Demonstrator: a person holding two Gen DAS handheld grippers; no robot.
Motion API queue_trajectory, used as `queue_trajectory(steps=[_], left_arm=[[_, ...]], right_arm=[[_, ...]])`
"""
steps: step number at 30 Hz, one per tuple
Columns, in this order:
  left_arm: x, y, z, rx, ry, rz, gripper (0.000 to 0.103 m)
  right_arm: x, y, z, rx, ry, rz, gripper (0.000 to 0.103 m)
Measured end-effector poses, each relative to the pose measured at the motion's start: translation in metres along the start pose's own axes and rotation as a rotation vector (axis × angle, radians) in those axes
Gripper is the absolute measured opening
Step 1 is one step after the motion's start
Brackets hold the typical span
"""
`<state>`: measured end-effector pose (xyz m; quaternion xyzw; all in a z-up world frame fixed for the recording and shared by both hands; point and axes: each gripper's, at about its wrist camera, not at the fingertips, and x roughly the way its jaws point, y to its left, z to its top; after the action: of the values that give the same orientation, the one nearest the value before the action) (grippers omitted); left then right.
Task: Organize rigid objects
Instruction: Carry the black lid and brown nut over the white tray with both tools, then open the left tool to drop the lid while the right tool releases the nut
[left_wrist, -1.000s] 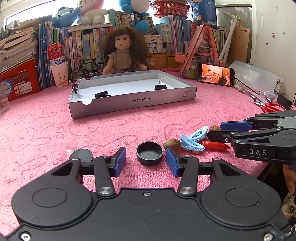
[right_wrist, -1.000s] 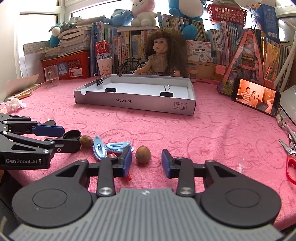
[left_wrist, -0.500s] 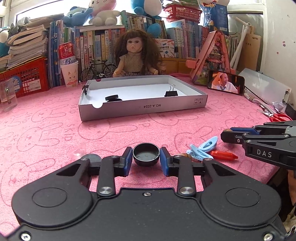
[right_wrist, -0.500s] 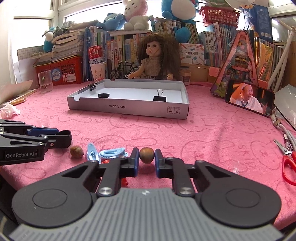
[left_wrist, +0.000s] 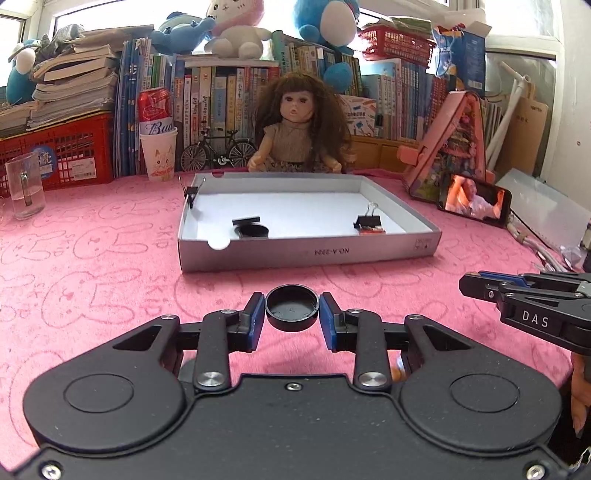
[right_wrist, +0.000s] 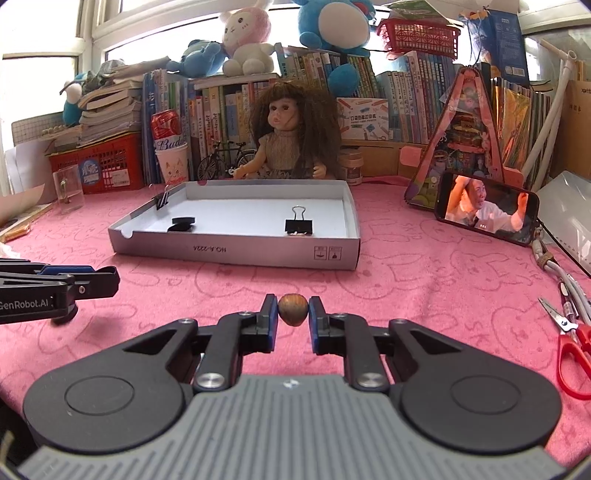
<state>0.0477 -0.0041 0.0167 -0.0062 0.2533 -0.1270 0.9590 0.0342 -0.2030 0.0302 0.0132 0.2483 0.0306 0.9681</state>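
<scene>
My left gripper (left_wrist: 292, 314) is shut on a round black cap (left_wrist: 291, 307), held just above the pink cloth. My right gripper (right_wrist: 293, 314) is shut on a small brown nut (right_wrist: 292, 308), also lifted off the cloth. Ahead of both stands a shallow grey box (left_wrist: 310, 254) (right_wrist: 236, 252) with a white floor. Inside it lie a black round lid (left_wrist: 252, 229) (right_wrist: 181, 224) and a black binder clip (left_wrist: 368, 221) (right_wrist: 298, 224); another clip (left_wrist: 190, 192) (right_wrist: 162, 199) grips its far left wall. Each gripper shows at the edge of the other's view.
A doll (left_wrist: 299, 136) sits behind the box before a row of books. A phone (right_wrist: 487, 212) leans at the right; red scissors (right_wrist: 574, 347) and cables lie at the right edge. A glass (left_wrist: 25, 190), a paper cup (left_wrist: 159, 155) and a red crate (left_wrist: 55, 151) stand at the back left.
Both grippers closed, the left on the black cap and the right on the nut, then rose off the cloth. The blue clips and red item have dropped out of view.
</scene>
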Motion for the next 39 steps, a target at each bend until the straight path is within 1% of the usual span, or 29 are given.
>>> queue_trajectory(steps=[12,18,22,24,27,30,35,39], left_arm=[[0.026,0.02,0.042,-0.043,-0.032,0.028,0.03],[0.052,0.035,0.072,-0.094,-0.047,0.015,0.03],[0.078,0.038,0.09,-0.139,-0.036,0.008,0.03],[0.094,0.039,0.098,-0.14,-0.026,0.005,0.03],[0.118,0.041,0.111,-0.145,-0.002,0.021,0.03],[0.144,0.046,0.123,-0.17,0.04,0.022,0.03],[0.178,0.046,0.132,-0.148,0.096,0.059,0.03],[0.201,0.045,0.13,-0.117,0.136,0.082,0.03]], right_arm=[[0.032,-0.016,0.036,0.101,-0.009,-0.004,0.021],[0.058,-0.026,0.061,0.164,-0.004,0.019,0.021],[0.081,-0.033,0.076,0.218,0.017,0.046,0.021],[0.093,-0.037,0.083,0.243,0.034,0.059,0.021],[0.116,-0.044,0.093,0.29,0.076,0.076,0.021],[0.138,-0.049,0.1,0.327,0.124,0.091,0.021],[0.168,-0.05,0.106,0.341,0.177,0.096,0.021],[0.187,-0.043,0.106,0.306,0.224,0.087,0.021]])
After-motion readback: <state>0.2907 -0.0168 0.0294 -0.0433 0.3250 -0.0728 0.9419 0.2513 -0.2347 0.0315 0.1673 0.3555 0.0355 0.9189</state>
